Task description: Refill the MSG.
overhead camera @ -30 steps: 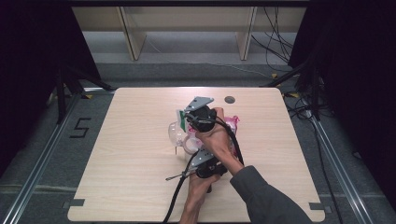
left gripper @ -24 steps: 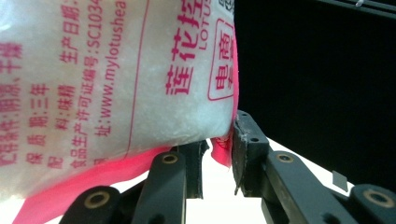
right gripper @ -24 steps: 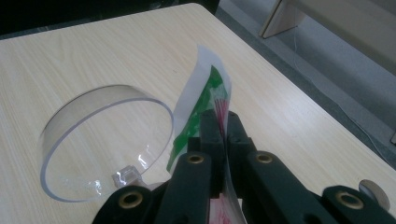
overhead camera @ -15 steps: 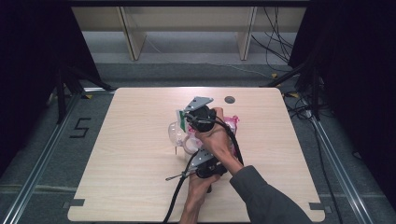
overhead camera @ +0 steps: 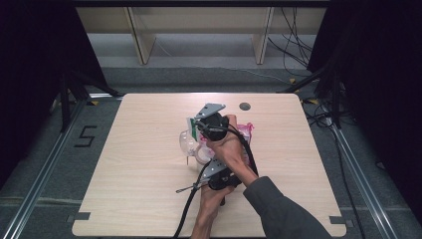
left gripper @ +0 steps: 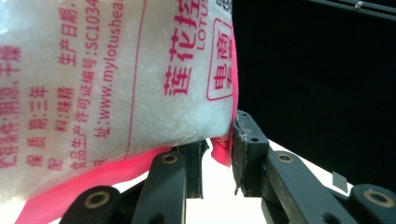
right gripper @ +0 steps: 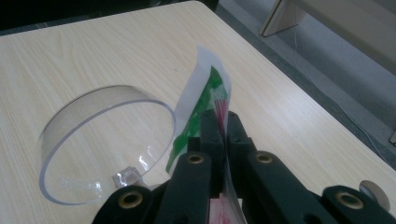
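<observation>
Jaws of the right gripper (right gripper: pixel 223 122) are pressed flat together on the upper edge of a soft plastic sachet printed in white, green and red (right gripper: pixel 205 95); in the right gripper view this edge rises from between the jaws at the centre of the frame and curls toward the upper middle. Just left of it, at the lower left of that frame, a clear round plastic container (right gripper: pixel 105 140) rests on the pale wood-grain table (right gripper: pixel 84 51) with its open mouth turned toward the camera, its rim close to the sachet's green strip. In the left gripper view, the left gripper (left gripper: pixel 218 154) has its jaws clamped on the bright pink sealed seam at the lower corner of a white, grainy-looking pouch with pink printed lettering (left gripper: pixel 112 74), whose body covers the upper left of the frame, with black backdrop to the right. From the high view, both tools sit near the middle of the table: the right gripper (overhead camera: pixel 196 128) lies toward the upper centre beside the clear container (overhead camera: pixel 189 142), the left gripper (overhead camera: pixel 206 159) lower down, and a pink edge of the pouch (overhead camera: pixel 245 130) shows to the right of the person's crossed hands.
</observation>
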A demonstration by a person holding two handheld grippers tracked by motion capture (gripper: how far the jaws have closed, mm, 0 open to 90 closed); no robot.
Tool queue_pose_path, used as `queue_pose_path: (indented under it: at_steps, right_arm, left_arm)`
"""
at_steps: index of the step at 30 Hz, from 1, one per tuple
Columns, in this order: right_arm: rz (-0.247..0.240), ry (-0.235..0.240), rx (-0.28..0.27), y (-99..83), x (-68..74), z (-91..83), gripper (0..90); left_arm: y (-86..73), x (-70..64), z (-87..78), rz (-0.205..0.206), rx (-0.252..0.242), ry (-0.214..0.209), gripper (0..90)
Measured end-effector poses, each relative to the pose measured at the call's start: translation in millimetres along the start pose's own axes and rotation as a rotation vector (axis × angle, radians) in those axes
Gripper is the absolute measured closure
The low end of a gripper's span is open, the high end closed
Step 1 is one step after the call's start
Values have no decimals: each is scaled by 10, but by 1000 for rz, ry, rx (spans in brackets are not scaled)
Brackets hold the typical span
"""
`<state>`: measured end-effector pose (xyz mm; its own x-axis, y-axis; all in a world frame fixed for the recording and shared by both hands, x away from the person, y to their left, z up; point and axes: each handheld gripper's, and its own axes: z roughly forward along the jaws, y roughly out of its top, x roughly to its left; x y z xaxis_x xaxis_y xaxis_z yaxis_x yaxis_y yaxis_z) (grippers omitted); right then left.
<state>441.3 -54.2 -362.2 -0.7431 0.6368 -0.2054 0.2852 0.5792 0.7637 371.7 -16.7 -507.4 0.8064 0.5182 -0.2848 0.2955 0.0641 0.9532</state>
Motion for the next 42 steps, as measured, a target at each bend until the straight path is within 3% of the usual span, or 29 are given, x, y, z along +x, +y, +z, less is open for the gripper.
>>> queue_pose_path:
  at_steps: [3,5,7,10,12,28,31,42]
  right_arm:
    - [12,1,5,3,0,-3,900]
    - [-8,14,10,6,-19,-12,900]
    - [13,4,11,1,-10,-14,900]
    - [-17,9,6,6,-21,-15,900]
    - [11,0,6,0,-10,-13,900]
    - [-20,0,12,8,12,19,900]
    - [-2,0,6,13,7,7,900]
    - [-7,-3,14,11,11,12,900]
  left_arm:
    - [-4,-5,2,-1,-5,-3,751]
    - [-2,-4,3,-1,-2,-3,752]
    - [-2,-7,5,0,-4,-2,752]
    - [-2,-6,3,-2,-4,-5,752]
    - [-2,-10,6,-3,-6,-6,751]
    - [2,-7,-11,-7,-10,-9,751]
    - [1,-4,-12,-5,-8,-8,751]
    - [6,-5,-15,-1,-6,-5,751]
